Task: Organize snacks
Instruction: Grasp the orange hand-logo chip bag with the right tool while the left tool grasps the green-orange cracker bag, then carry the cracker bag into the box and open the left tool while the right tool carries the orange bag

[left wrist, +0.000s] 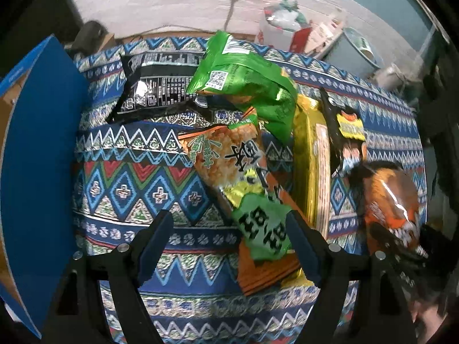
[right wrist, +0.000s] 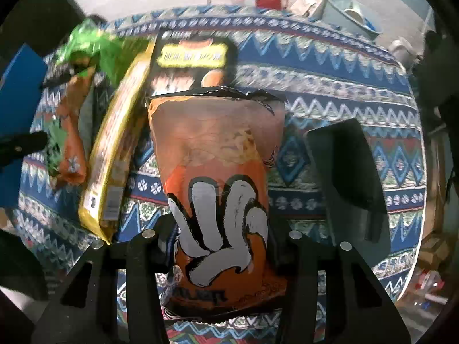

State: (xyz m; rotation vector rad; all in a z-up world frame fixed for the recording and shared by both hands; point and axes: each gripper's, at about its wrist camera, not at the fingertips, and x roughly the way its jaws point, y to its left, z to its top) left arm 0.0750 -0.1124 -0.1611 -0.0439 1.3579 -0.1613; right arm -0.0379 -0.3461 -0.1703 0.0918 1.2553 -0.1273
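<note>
The orange snack bag (right wrist: pixel 221 177) stood between the pads of the right gripper (right wrist: pixel 222 246), clamped at its lower part above the patterned table (right wrist: pixel 344 91). The left gripper (left wrist: pixel 229 246) hung open over a green-and-orange snack bag (left wrist: pixel 238 172).

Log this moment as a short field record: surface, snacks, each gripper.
surface: patterned tablecloth
snacks: black bag, green bag, orange-green bag, yellow pack, orange bag with white hand print
left gripper: open above the orange-green bag's end
right gripper: fingers closed on the orange bag with white hand print
side object: blue box
</note>
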